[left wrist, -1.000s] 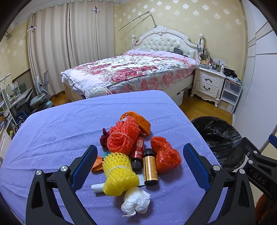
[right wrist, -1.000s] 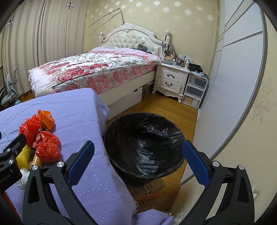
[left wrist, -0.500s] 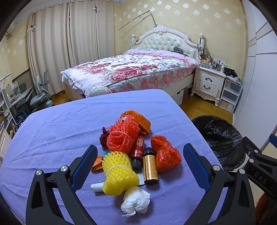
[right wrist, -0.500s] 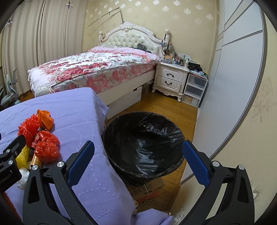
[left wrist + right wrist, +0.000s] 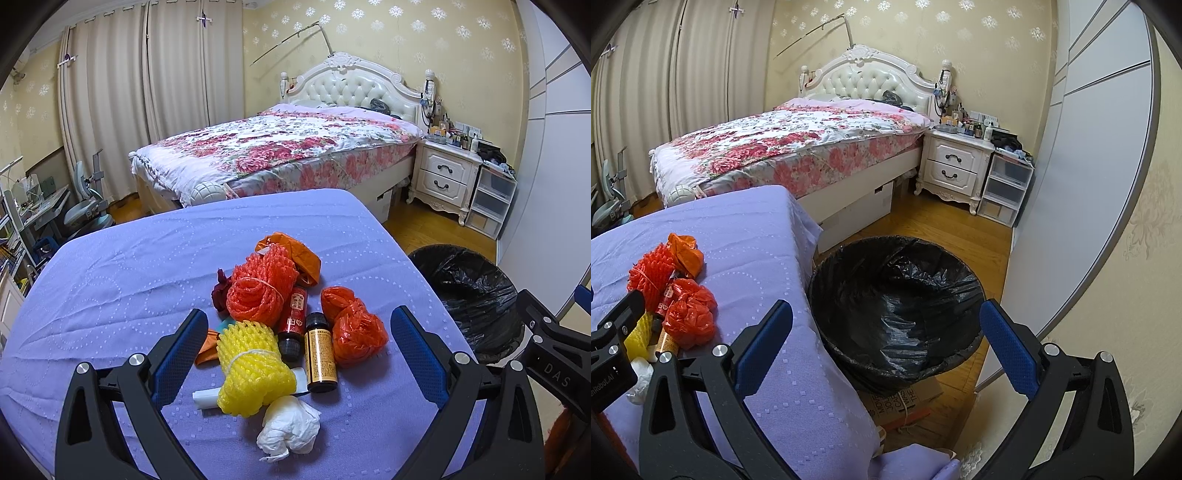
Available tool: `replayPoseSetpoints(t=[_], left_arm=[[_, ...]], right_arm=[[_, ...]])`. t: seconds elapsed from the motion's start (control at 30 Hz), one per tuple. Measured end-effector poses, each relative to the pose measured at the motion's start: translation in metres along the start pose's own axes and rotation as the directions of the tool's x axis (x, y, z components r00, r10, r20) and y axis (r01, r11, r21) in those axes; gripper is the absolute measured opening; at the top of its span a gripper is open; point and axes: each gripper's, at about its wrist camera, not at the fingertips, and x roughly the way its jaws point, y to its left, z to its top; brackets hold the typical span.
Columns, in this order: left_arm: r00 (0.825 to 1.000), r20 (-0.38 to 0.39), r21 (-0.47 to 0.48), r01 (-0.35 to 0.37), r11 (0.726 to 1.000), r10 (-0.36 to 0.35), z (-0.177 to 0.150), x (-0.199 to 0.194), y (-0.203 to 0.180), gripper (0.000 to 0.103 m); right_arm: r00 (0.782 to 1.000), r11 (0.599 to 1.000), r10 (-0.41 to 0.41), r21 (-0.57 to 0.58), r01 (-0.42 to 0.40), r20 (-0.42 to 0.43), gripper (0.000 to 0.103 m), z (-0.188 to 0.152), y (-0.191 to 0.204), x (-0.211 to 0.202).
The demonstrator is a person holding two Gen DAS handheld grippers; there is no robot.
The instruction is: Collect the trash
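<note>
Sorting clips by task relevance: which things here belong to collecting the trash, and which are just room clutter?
Job:
yellow foam net
red foam net
red plastic bag
orange wrapper
two small bottles
crumpled tissue
black-lined bin
both open grippers: left, right

Lying about:
bed
nightstand
plastic drawers
curtains

A heap of trash lies on the table, the foam net in front with the crumpled tissue before it and two small bottles to its right. The lined bin stands on the floor right of the table. The bed lies behind, the nightstand on its right.
</note>
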Motion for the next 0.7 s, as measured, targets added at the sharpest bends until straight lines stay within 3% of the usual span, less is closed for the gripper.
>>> replayPoseSetpoints(t=[0.7], left_arm=[[1.0, -0.005, 0.003, 0.001, 1.0, -0.001, -0.002, 0.002, -0.003, 0.096]], right_arm=[[1.0, 1.0, -0.002, 0.003, 0.002, -0.01, 0.099, -0.01, -0.003, 0.008]])
